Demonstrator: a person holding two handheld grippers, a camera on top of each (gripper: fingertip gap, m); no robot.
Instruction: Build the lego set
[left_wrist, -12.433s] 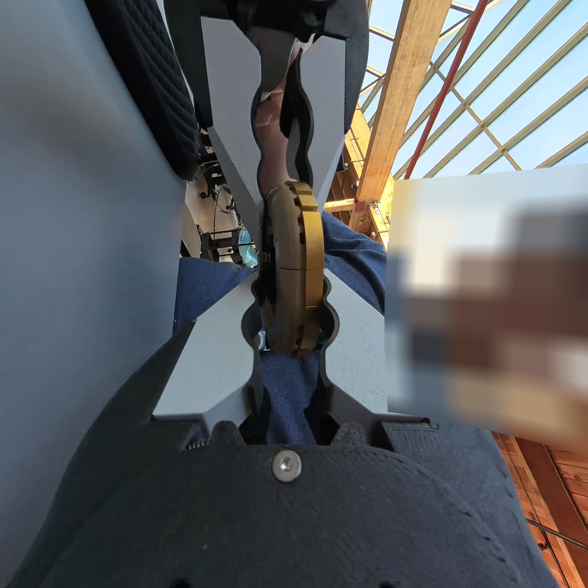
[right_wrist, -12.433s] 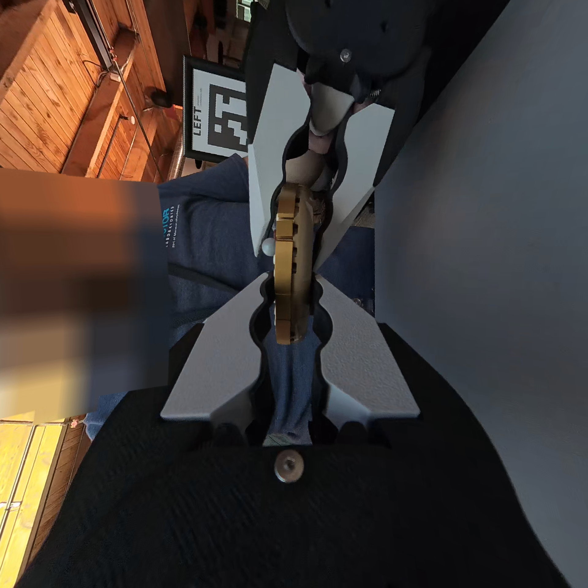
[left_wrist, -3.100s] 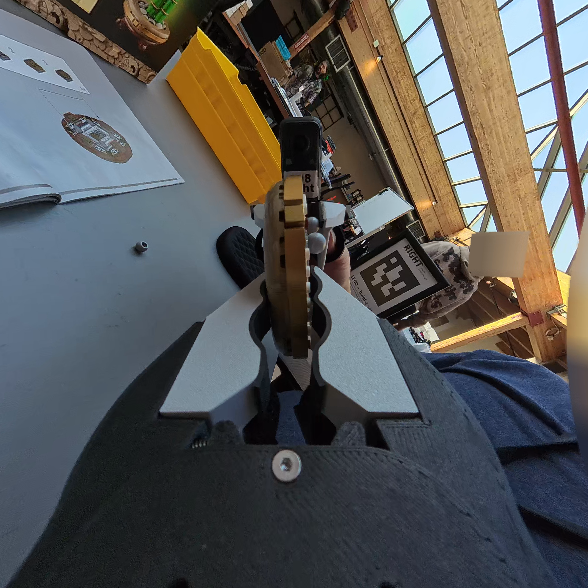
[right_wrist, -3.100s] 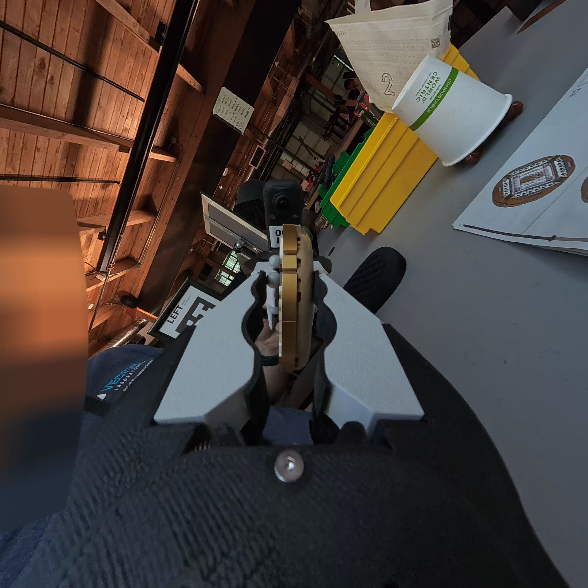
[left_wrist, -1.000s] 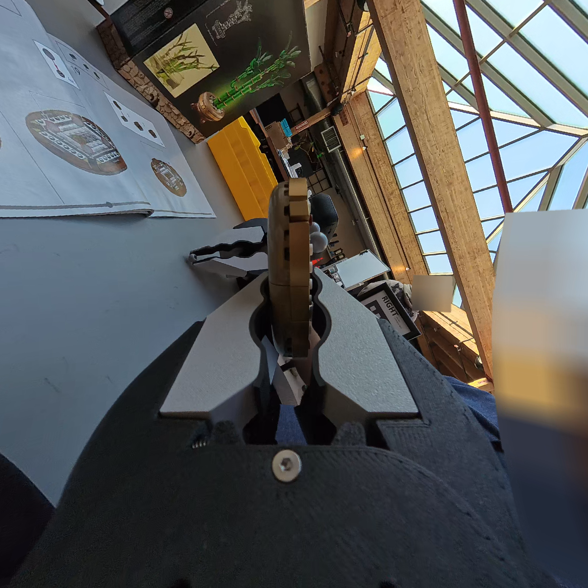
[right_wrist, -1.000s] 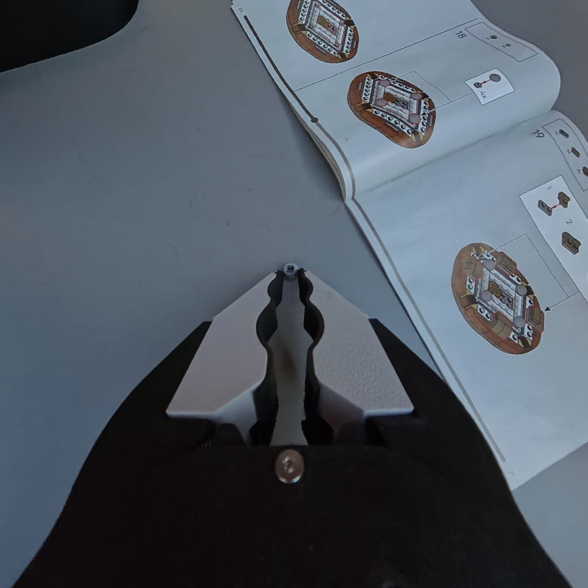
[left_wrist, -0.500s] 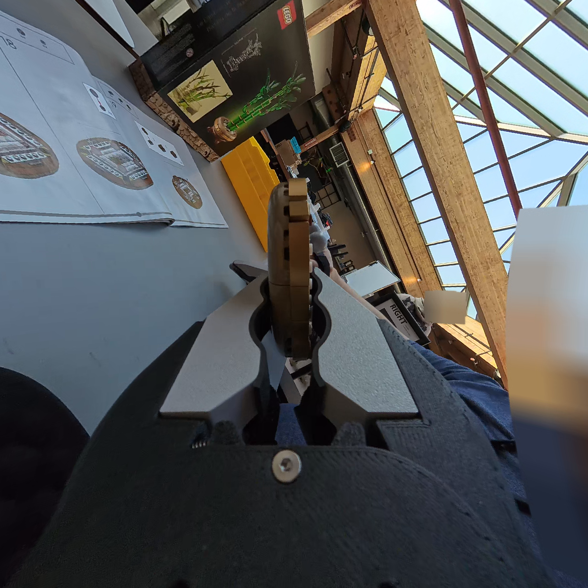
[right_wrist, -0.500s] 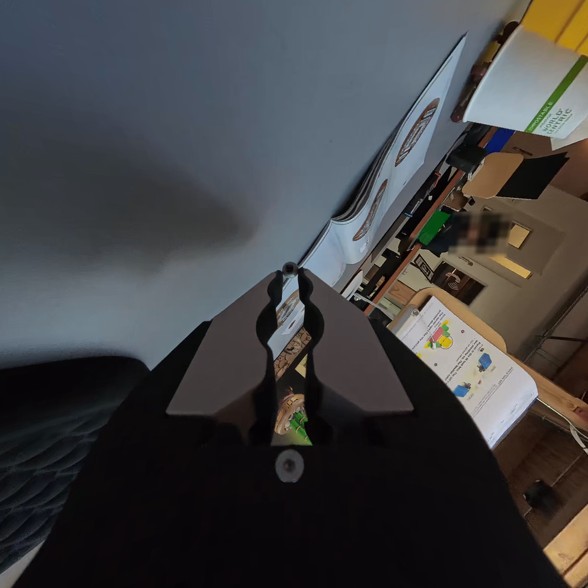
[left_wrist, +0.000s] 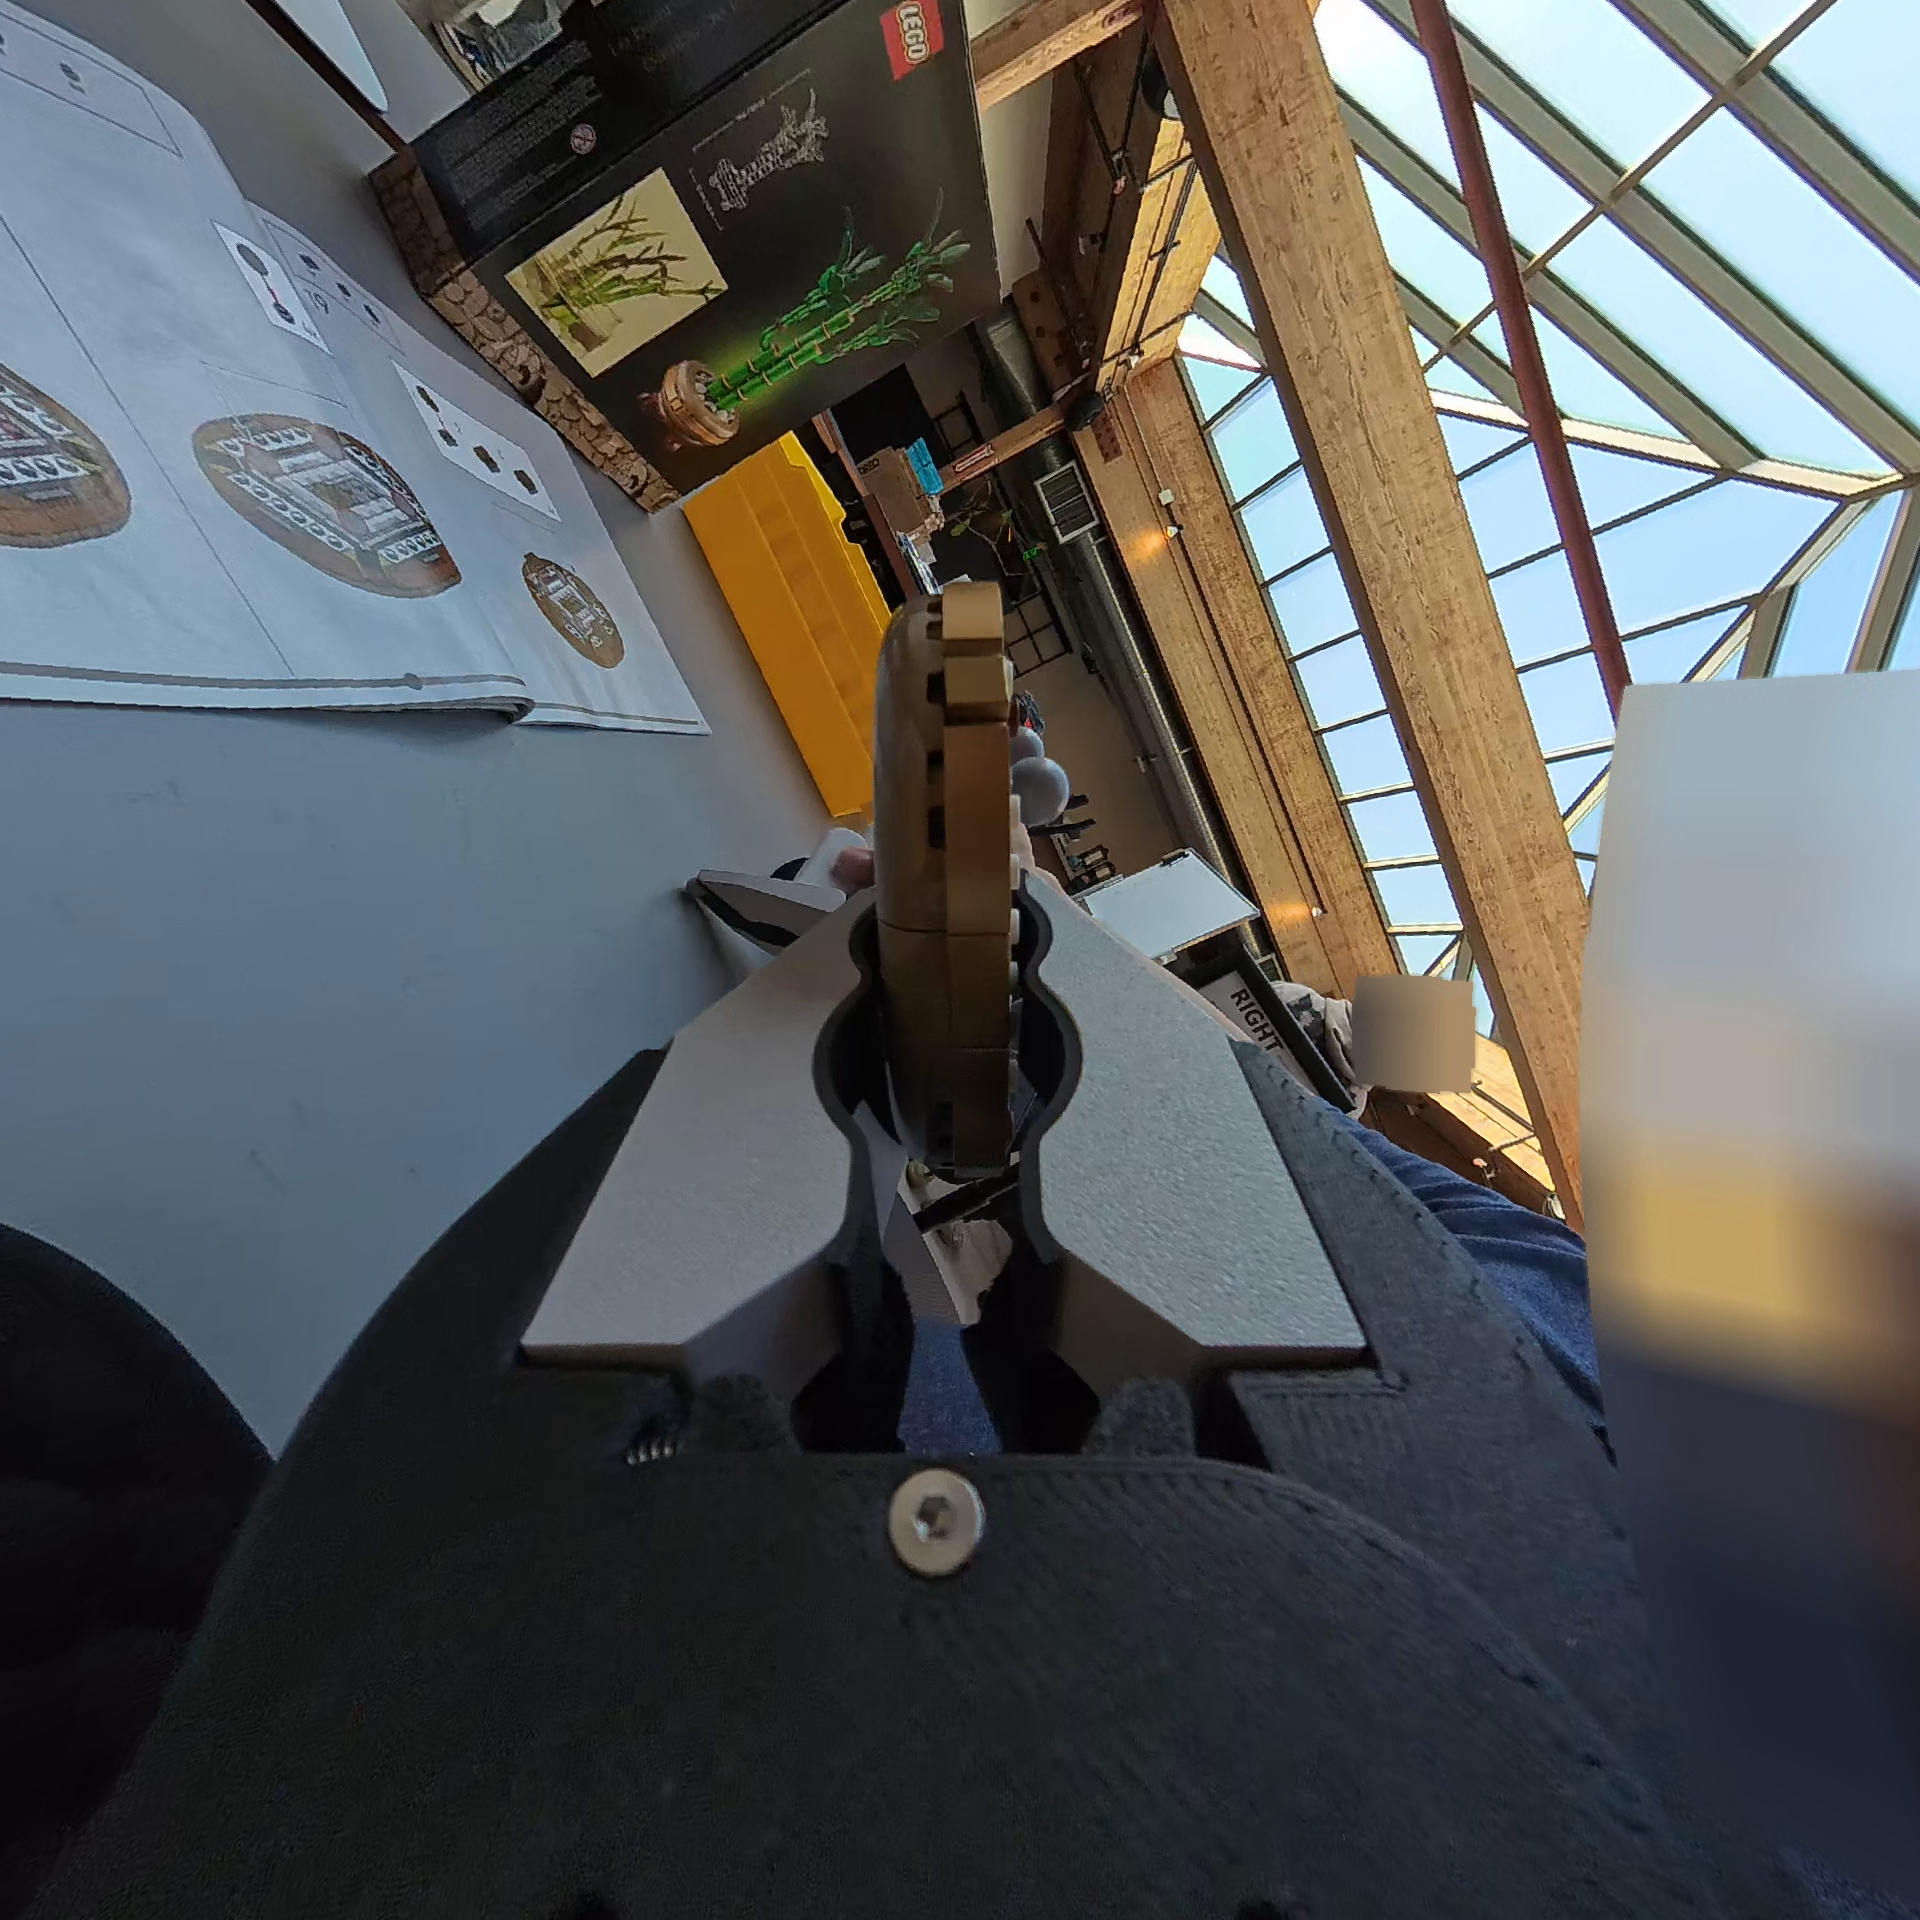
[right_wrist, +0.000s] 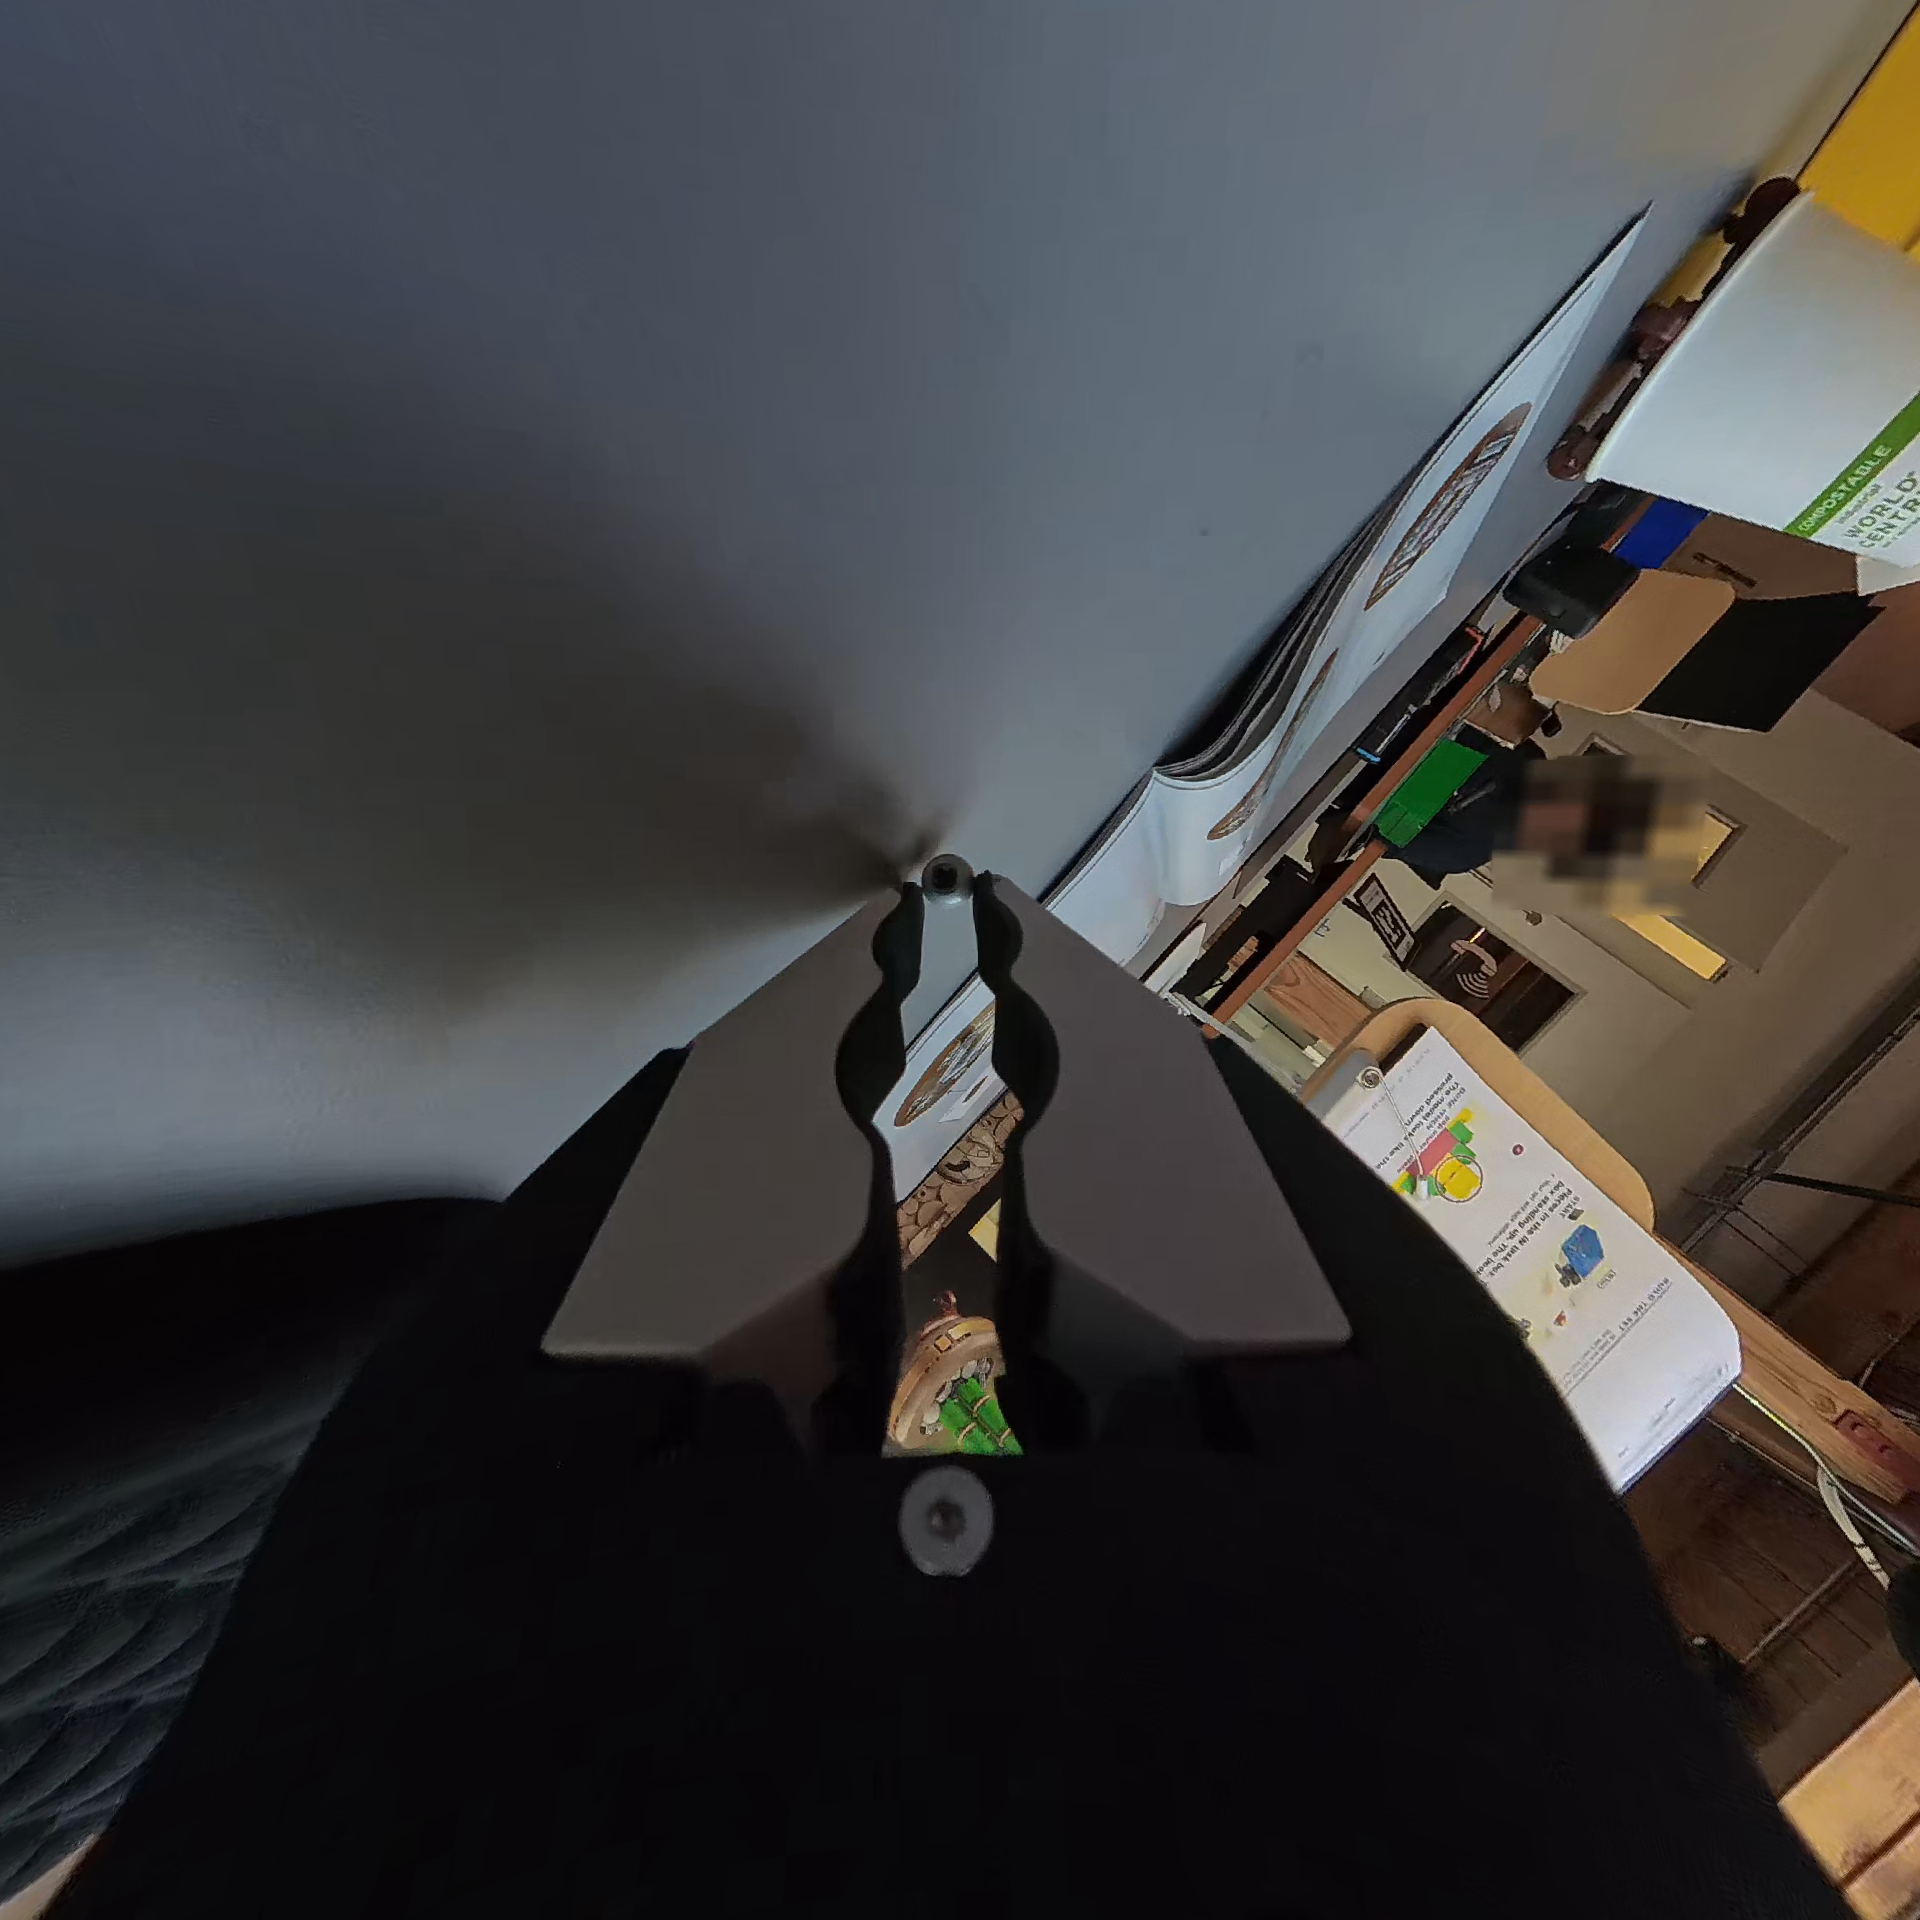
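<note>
My left gripper is shut on a round golden-brown lego disc, held upright and edge-on above the grey table. Small grey balls stick out of the disc's right face. My right gripper is low at the table, its tips closed around a small grey round lego piece that touches the table surface. The right gripper also shows in the left wrist view, beyond the disc and close to the table.
An open instruction booklet lies on the table. Behind it stand the black lego box and a yellow bin. A white paper cup lies by the booklet. A black quilted pad is at the near edge. My right fingertips sit around 25 cm from my left ones.
My right gripper let go of the disc, dropped to the table and closed its tips on the small grey piece, then tilted low. My left gripper kept the disc and turned slightly.
</note>
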